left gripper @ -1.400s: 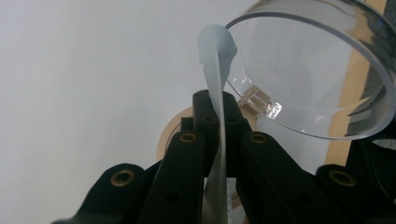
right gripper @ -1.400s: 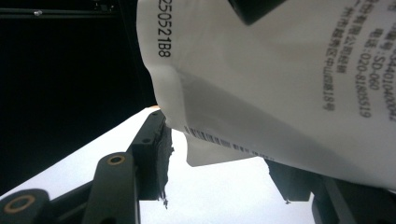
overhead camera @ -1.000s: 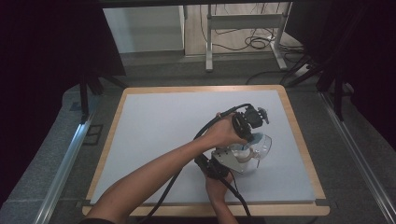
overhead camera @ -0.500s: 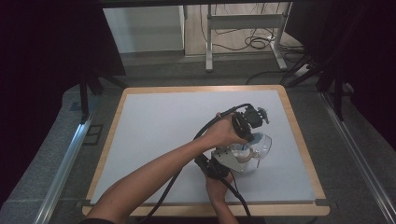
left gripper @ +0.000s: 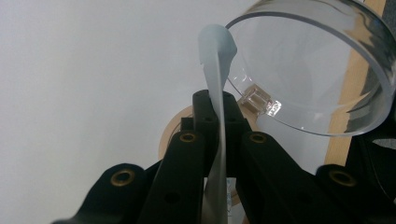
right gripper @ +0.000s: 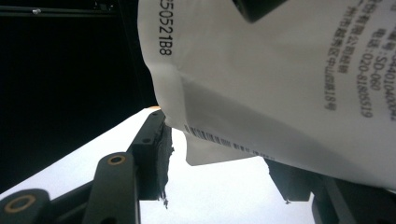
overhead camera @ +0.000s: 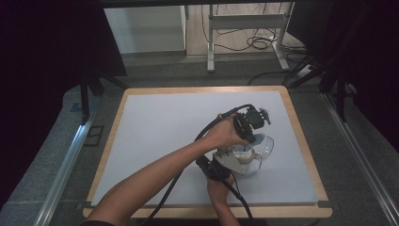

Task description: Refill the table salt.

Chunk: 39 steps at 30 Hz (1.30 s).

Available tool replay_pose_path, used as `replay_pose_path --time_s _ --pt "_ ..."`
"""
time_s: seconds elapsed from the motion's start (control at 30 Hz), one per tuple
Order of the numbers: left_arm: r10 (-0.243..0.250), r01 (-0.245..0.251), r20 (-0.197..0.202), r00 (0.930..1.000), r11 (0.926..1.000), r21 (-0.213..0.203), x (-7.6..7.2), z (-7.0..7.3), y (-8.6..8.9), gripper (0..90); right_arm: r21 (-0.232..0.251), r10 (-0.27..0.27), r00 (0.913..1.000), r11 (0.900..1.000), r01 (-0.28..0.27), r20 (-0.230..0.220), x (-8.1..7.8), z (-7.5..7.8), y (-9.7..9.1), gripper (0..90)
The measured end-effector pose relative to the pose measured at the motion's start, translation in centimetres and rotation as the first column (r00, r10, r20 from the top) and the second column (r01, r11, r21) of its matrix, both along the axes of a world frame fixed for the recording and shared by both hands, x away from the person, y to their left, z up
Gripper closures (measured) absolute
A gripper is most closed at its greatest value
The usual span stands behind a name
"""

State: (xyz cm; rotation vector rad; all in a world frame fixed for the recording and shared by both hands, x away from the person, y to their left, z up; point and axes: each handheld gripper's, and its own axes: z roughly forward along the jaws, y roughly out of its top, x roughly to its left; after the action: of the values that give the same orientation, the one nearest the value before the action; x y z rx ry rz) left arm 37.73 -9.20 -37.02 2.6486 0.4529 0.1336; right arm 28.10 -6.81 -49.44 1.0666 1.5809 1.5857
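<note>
A white pouch (right gripper: 280,70) with black printed text hangs tilted over a clear round container (overhead camera: 264,145) on the pale table top (overhead camera: 169,132). My left gripper (overhead camera: 253,136) comes down from above, shut on the pouch's thin top edge (left gripper: 215,60). In the left gripper view the container's open rim (left gripper: 317,70) lies just right of the left gripper (left gripper: 219,100). My right gripper (overhead camera: 241,162) reaches in from the near side. In the right gripper view its jaws stand apart on either side of the pouch's lower corner, and the right gripper (right gripper: 219,154) seems to press on it.
A wooden border (overhead camera: 301,136) frames the table top, close to the container's right side. The left forearm (overhead camera: 160,174) crosses the near middle of the table, trailing a black cable. A metal frame and cables (overhead camera: 244,28) stand on the floor beyond.
</note>
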Motion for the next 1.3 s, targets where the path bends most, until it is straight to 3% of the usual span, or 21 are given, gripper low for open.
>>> replay_pose_path --time_s 0.2,1.3 --pt "0.004 -0.004 0.001 1.0 1.0 -0.001 0.03 0.04 0.06 89.6 -0.014 -0.001 1.0 0.9999 0.001 -0.002 -0.07 0.03 0.05 45.7" --pt "-0.004 0.004 0.008 1.0 0.9997 0.025 0.15 0.19 -0.56 89.6 0.009 -0.011 0.9999 0.9999 0.011 0.01 0.13 0.18 -0.14 45.6"
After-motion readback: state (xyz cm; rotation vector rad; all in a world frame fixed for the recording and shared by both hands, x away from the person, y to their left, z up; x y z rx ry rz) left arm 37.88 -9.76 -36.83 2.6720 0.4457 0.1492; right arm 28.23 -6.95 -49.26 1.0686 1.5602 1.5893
